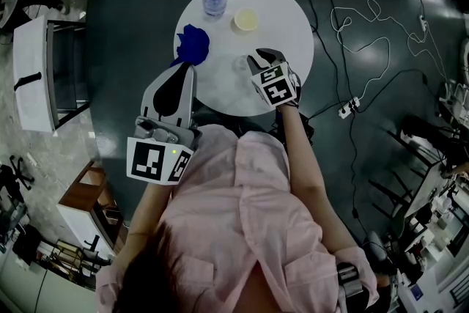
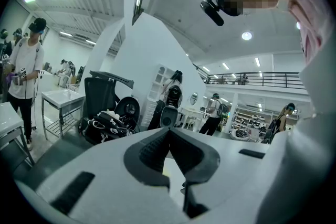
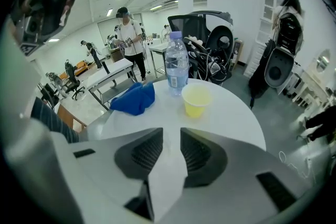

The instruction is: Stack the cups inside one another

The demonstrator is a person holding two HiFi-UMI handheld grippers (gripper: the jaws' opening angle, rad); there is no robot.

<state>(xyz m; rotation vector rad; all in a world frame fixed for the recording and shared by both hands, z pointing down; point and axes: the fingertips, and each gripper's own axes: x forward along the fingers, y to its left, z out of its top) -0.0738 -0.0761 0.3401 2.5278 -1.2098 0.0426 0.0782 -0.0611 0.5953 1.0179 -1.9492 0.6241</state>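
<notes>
Yellow cup (image 1: 245, 20) stands upright, mouth up, on the round white desk (image 1: 289, 18), just right of the water bottle (image 1: 214, 1). Blue cloth (image 1: 193, 42) lies crumpled on the bottle's near-left side. No 2nd cup shows clearly in any view. A pale smudge (image 1: 240, 64) on the bottle's near side, past the yellow cup, could be a clear one, but it's too faint to call.

Right hand-held gripper (image 3: 171, 147) hangs over the desk, well to the near side of the bottle, aimed at it & the cup. It's released: pads a thin slit apart, only pale desk in the slit, nothing held. Left hand-held gripper (image 2: 169, 136) is far from the bottle, off the desk's near-left edge, tilted up at the room. It's clenched, pad tips touching, empty.

Handling, prob.: the cup looks like thin plastic or paper, so v. light, easy to tip or crush, w/ a slick wall. Best to pinch one side of the rim, wall btw the pads, w/ a light squeeze, then lift straight up.
</notes>
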